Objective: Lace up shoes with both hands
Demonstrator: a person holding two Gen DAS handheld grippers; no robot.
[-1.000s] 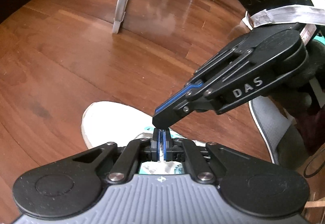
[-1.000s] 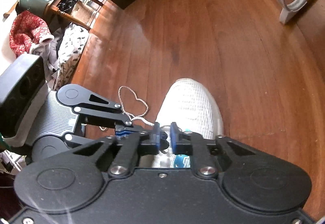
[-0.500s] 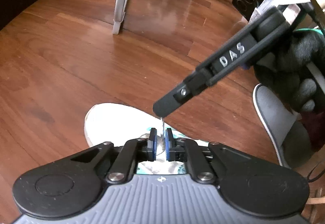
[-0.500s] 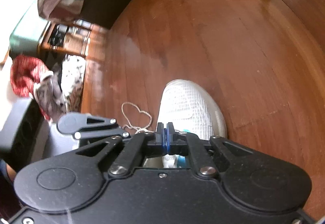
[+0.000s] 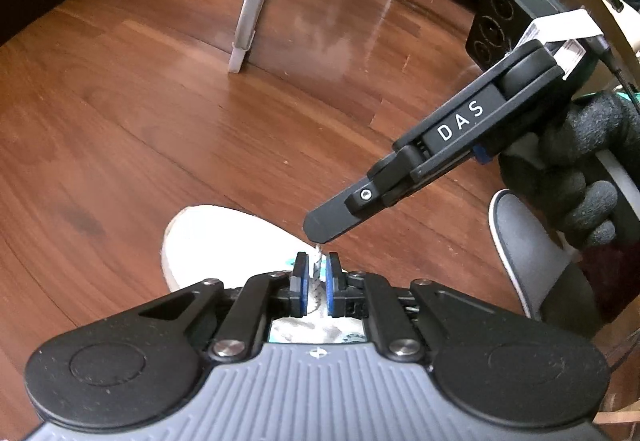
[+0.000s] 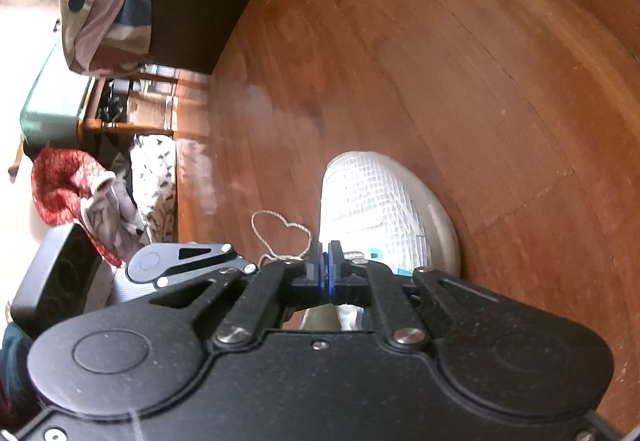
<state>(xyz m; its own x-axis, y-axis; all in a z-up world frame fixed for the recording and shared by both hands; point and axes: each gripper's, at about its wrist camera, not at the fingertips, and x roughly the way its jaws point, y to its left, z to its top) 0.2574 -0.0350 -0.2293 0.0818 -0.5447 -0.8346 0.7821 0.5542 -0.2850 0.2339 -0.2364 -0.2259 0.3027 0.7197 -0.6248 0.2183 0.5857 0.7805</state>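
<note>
Right hand-held gripper (image 5: 316, 237) is pinched on the lace (image 5: 317, 273), which runs between the left hand-held gripper's (image 5: 316, 287) slightly parted fingers

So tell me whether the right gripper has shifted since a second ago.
Yes. In the left wrist view the right gripper rolled edge-on, its body swinging up and away from the white shoe, tip staying put.

left gripper (image 5: 317, 283): fingers parted | right gripper (image 6: 327, 273): fingers closed, gloved hand (image 5: 576, 177) holding
</note>
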